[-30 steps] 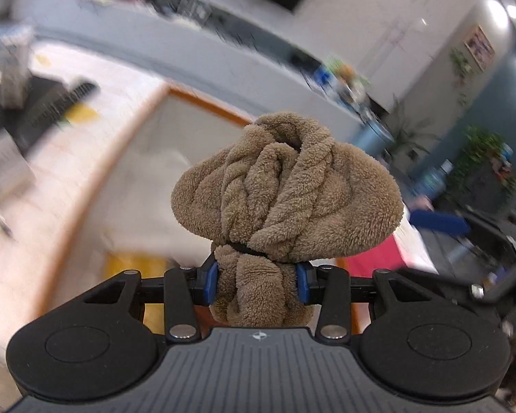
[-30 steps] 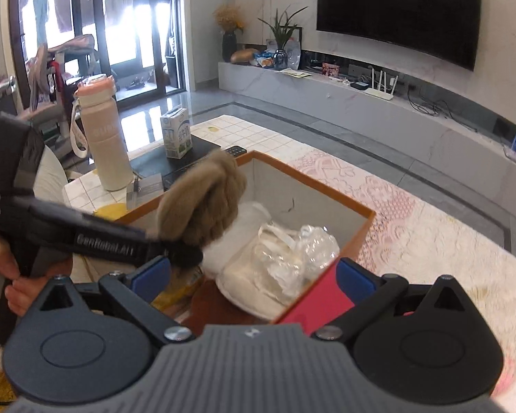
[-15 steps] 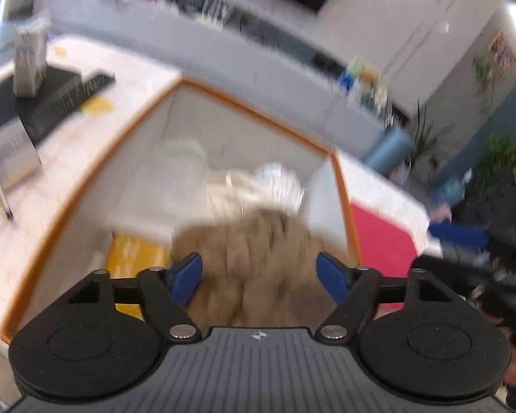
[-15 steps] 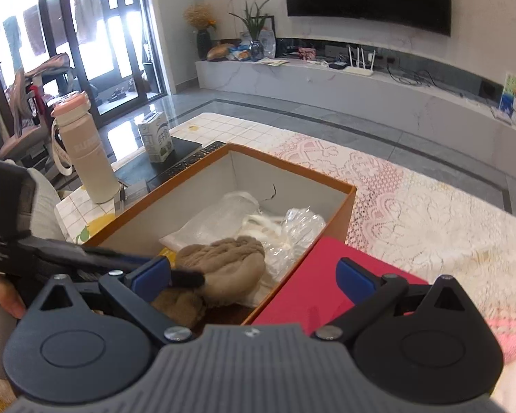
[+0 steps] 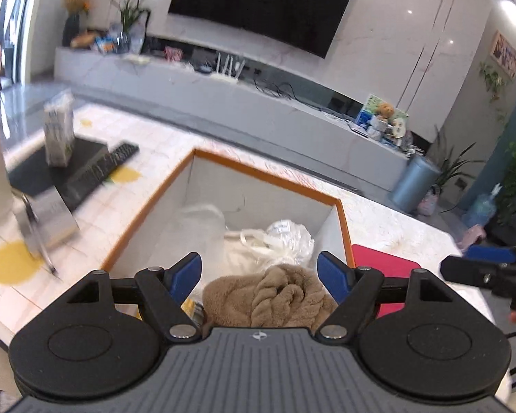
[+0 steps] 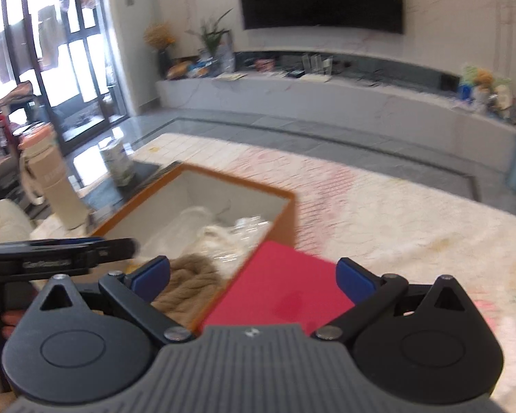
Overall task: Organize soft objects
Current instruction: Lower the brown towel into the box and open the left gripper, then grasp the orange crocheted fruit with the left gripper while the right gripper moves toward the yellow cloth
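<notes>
A brown fluffy towel bundle (image 5: 271, 296) lies loose in the near end of the orange-rimmed box (image 5: 268, 179). My left gripper (image 5: 259, 272) hangs just above it, open, with its blue pads (image 5: 187, 272) wide of the towel. The right wrist view shows the same towel (image 6: 189, 282) at the box's (image 6: 237, 179) near corner. My right gripper (image 6: 254, 275) is open and empty over a red flat piece (image 6: 285, 292) beside the box. The left gripper's arm (image 6: 68, 254) reaches in from that view's left.
Inside the box lie a white cloth bag (image 5: 247, 244) and a crinkled plastic bag (image 5: 289, 234). Left of the box stand a milk carton (image 5: 58, 134), a remote (image 5: 103, 168) and a tall pale bottle (image 6: 51, 179). A patterned tablecloth (image 6: 395, 213) spreads to the right.
My left gripper opened and let go of the brown towel, which dropped into the box; the gripper then tilted up. The right gripper swung rightward over the red piece.
</notes>
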The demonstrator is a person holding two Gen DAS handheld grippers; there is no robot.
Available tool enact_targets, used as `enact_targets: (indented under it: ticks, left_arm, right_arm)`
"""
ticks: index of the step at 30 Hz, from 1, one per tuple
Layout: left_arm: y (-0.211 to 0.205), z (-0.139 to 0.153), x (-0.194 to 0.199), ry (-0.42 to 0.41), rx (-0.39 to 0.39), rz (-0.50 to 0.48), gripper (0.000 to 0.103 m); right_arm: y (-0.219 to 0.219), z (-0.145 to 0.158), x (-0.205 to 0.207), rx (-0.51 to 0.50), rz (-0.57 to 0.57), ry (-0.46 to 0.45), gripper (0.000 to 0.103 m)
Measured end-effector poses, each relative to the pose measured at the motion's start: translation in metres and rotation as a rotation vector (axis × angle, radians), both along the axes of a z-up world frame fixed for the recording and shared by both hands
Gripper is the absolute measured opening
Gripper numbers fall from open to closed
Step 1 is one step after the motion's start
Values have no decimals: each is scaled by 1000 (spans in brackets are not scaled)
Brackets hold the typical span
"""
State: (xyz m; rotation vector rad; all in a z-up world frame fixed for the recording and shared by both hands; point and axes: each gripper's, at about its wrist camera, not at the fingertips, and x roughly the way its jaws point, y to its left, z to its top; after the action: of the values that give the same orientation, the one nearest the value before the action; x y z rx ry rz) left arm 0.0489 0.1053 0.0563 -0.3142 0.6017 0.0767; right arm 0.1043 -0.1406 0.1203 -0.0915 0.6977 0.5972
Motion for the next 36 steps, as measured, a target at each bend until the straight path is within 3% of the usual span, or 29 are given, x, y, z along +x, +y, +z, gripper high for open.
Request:
enact_targets:
  ticks: [6, 10, 19, 25, 29, 33, 36]
  left_arm:
    - [-45, 22, -1, -29, 159, -33, 90]
    - [-84, 30, -3, -57, 244, -104, 90]
    - [-175, 28, 14, -38, 329, -252, 90]
    - [-231, 11, 44, 57, 352, -410, 90]
    - [-268, -9, 65, 141, 452, -479, 90]
    - [-288, -36, 84, 245, 519, -592, 89]
    - [-297, -56, 98, 341, 547, -651, 82]
  right_arm:
    - [-44, 14, -7, -7, -112, -70, 100]
    - [-85, 13, -9, 74, -174, -62, 100]
    - [-155, -35, 0, 123, -375, 29, 100]
    - [-190, -68, 16, 67, -499, 99, 100]
    - [-215, -90, 23, 23, -634, 169, 100]
    - [-237, -100, 23, 79, -673, 205, 100]
    - [-244, -101, 23, 116, -687, 215, 100]
